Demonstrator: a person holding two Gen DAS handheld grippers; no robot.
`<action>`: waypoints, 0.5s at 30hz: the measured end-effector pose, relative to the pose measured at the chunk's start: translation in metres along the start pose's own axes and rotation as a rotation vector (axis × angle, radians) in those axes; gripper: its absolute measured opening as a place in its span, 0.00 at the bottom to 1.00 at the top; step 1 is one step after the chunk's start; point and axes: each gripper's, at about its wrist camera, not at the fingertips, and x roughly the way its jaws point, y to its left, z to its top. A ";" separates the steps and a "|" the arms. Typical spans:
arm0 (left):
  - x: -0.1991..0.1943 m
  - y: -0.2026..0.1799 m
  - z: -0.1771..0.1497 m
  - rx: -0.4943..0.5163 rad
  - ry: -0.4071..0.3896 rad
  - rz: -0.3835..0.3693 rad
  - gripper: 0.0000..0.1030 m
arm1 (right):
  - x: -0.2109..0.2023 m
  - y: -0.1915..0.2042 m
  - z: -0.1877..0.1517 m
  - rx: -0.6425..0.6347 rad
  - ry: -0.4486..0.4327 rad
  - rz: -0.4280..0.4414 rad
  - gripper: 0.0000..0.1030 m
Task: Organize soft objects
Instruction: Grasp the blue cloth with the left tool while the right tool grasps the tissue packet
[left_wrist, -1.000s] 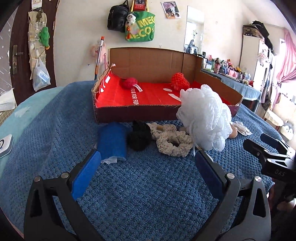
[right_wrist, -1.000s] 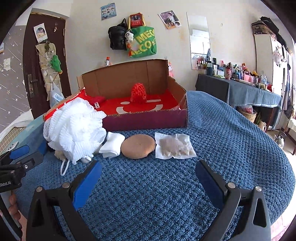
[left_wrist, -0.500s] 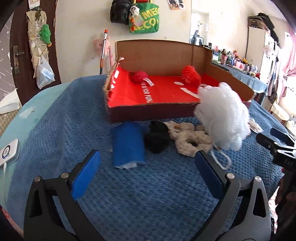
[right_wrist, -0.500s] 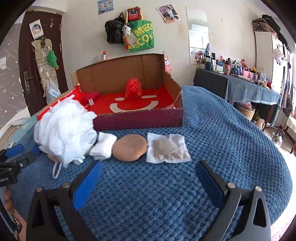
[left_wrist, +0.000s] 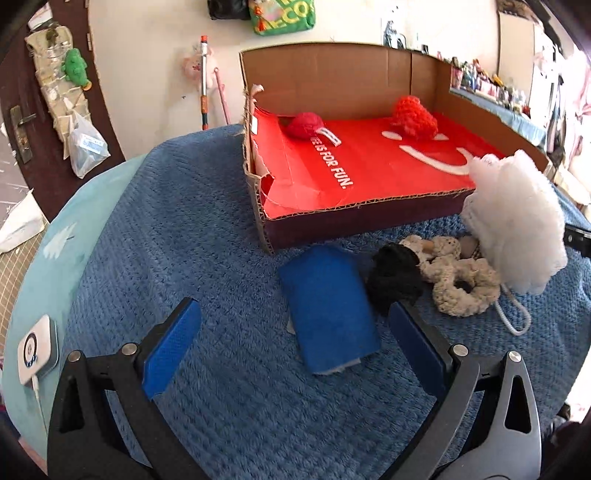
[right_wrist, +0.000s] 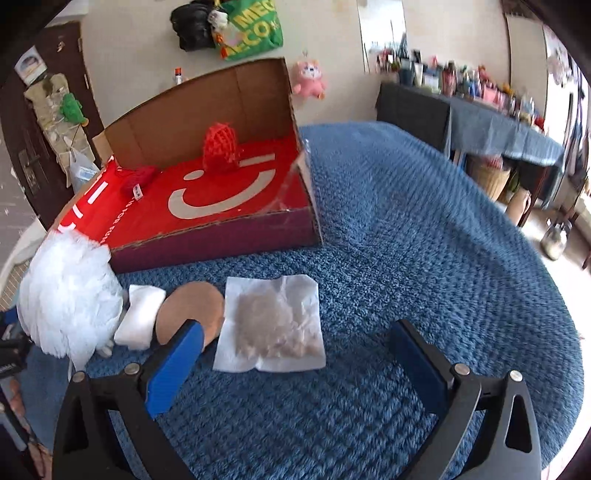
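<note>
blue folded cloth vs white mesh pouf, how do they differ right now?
Colour and texture: the blue folded cloth is a flat, dense rectangle; the white mesh pouf is a puffy ruffled ball with a cord loop.
Position: the cloth lies near the open left gripper; the pouf sits far right, by the box corner.
Shared: both are outside the cardboard box, ungripped.

box (left_wrist: 369, 166) red, white smile | pouf (left_wrist: 517, 221) white | cloth (left_wrist: 328, 310) blue | blanket (left_wrist: 184, 236) blue waffle
</note>
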 end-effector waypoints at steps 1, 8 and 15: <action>0.002 0.000 0.001 0.005 0.004 -0.003 1.00 | 0.003 -0.002 0.002 0.008 0.011 0.005 0.99; 0.011 0.000 0.005 0.012 0.024 -0.095 0.61 | 0.012 0.003 0.007 -0.047 0.042 -0.017 0.80; 0.005 -0.003 0.003 0.006 0.024 -0.159 0.36 | 0.004 0.006 0.000 -0.074 0.010 -0.008 0.34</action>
